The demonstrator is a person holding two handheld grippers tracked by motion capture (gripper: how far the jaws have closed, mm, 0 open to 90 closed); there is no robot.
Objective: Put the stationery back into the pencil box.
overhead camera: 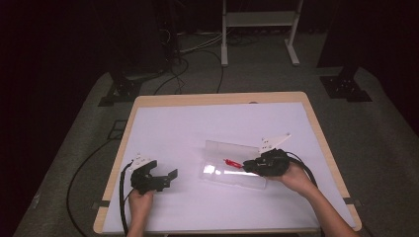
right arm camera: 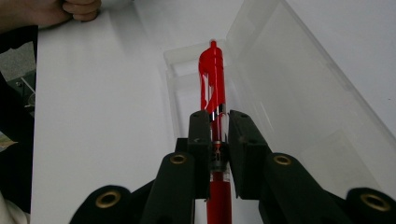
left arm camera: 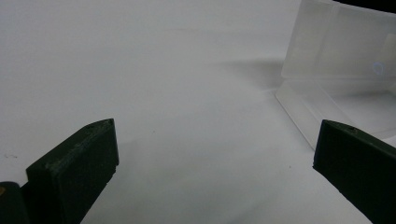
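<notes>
Red pen (right arm camera: 213,79) (glossy, translucent barrel)

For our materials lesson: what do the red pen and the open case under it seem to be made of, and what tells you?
Red pen: likely glossy plastic with a see-through barrel; it shows bright glints, and a silvery band near the jaws may be metal.
Case: probably clear, slightly frosted plastic; the white table shows through its walls and lid.

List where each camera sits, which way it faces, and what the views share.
High view: above the person's side, facing forward and down on the table; both forearms, left gripper, right gripper.
Left gripper view: on the left gripper, facing along its open jaws over the table.
Right gripper view: on the right gripper, facing along jaws shut on the red pen.
Shared: the clear box.
</notes>
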